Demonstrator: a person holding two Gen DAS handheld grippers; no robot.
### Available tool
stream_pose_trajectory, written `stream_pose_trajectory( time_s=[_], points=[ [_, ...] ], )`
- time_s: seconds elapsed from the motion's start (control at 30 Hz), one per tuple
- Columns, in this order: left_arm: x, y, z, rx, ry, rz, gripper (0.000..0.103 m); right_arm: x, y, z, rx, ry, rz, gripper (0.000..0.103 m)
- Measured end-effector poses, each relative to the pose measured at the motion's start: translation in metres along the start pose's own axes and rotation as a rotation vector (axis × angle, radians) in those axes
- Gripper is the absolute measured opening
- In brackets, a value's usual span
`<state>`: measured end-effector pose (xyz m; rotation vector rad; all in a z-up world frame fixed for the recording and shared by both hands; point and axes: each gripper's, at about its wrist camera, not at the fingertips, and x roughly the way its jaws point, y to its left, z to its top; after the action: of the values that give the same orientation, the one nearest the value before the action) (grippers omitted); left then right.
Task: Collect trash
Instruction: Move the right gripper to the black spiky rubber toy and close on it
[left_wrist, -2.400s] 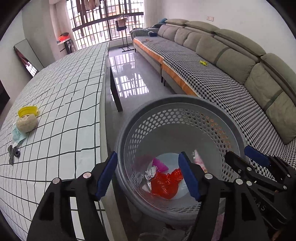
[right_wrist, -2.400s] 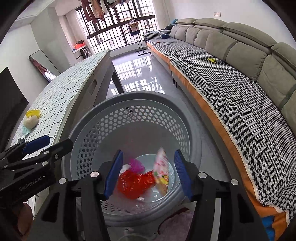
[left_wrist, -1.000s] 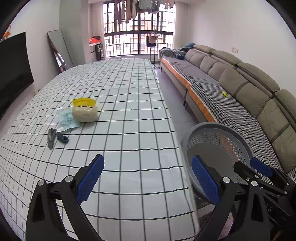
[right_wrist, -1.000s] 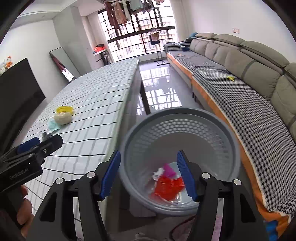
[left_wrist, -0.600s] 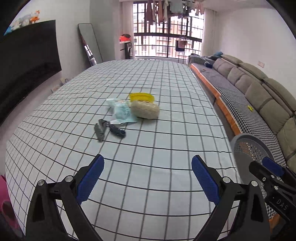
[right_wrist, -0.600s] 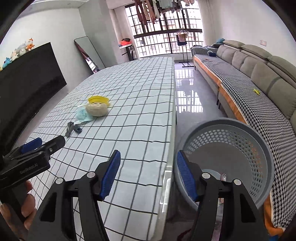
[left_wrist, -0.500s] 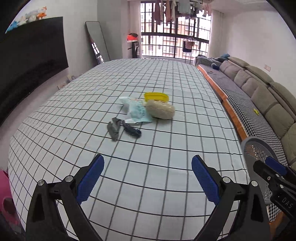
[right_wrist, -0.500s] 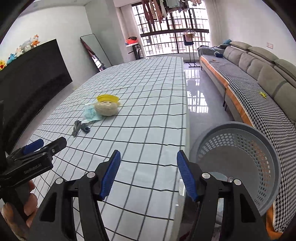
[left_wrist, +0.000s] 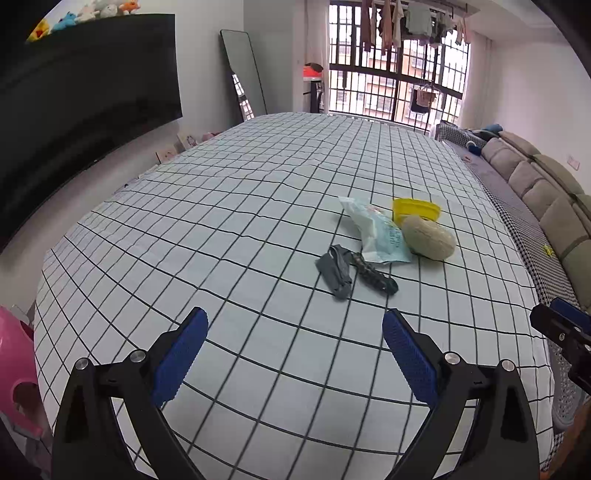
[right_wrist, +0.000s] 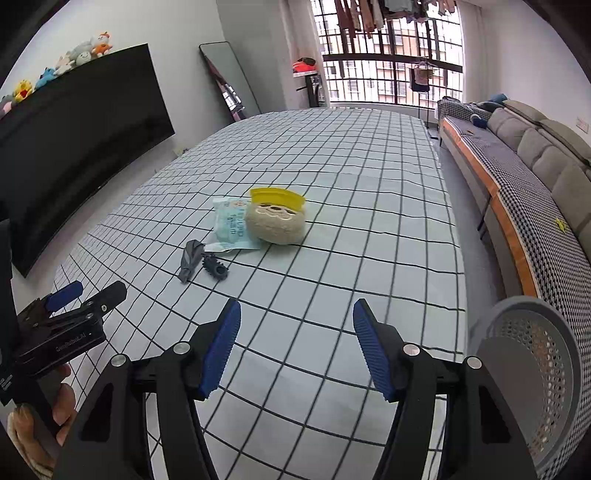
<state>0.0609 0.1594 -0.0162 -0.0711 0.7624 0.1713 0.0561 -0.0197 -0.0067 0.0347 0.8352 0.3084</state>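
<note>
Holding: you keep both the left gripper (left_wrist: 293, 354) and right gripper (right_wrist: 295, 347) spread wide, fingers released and carrying nothing, ready to close on litter.
Trash: grey scrap (left_wrist: 336, 271), dark piece (left_wrist: 375, 277) and pale wrapper (left_wrist: 380, 234) lie clustered mid-bench (left_wrist: 221, 206), ahead of you.
Basket (right_wrist: 532, 373): parked off the bench's right edge, likely for short drops.

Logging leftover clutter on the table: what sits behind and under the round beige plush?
Behind the beige plush stands a yellow container, its lower part hidden. The pale blue wrapper lies beside the plush and seems to slip under its edge; how far cannot be seen.
</note>
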Motion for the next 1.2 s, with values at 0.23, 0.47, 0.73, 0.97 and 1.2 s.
stream_pose_trajectory(
  time_s=[0.23, 0.47, 0.73, 0.97, 1.2],
  points=[
    [0.021, 0.019, 0.009, 0.0, -0.013, 0.047, 0.094, 0.047, 0.033, 0.02, -0.069, 0.098, 0.081, 0.061],
    [0.05, 0.033, 0.007, -0.042, 0.028, 0.042, 0.094, 0.089, 0.049, 0.036, -0.106, 0.166, 0.093, 0.061],
    [0.061, 0.04, 0.006, -0.068, 0.061, 0.019, 0.094, 0.126, 0.071, 0.04, -0.199, 0.185, 0.022, 0.061],
    [0.066, 0.043, 0.006, -0.087, 0.078, 0.005, 0.094, 0.146, 0.084, 0.04, -0.238, 0.195, -0.003, 0.059],
    [0.067, 0.044, 0.006, -0.092, 0.08, 0.0, 0.094, 0.159, 0.094, 0.037, -0.275, 0.196, -0.009, 0.043]
  ],
)
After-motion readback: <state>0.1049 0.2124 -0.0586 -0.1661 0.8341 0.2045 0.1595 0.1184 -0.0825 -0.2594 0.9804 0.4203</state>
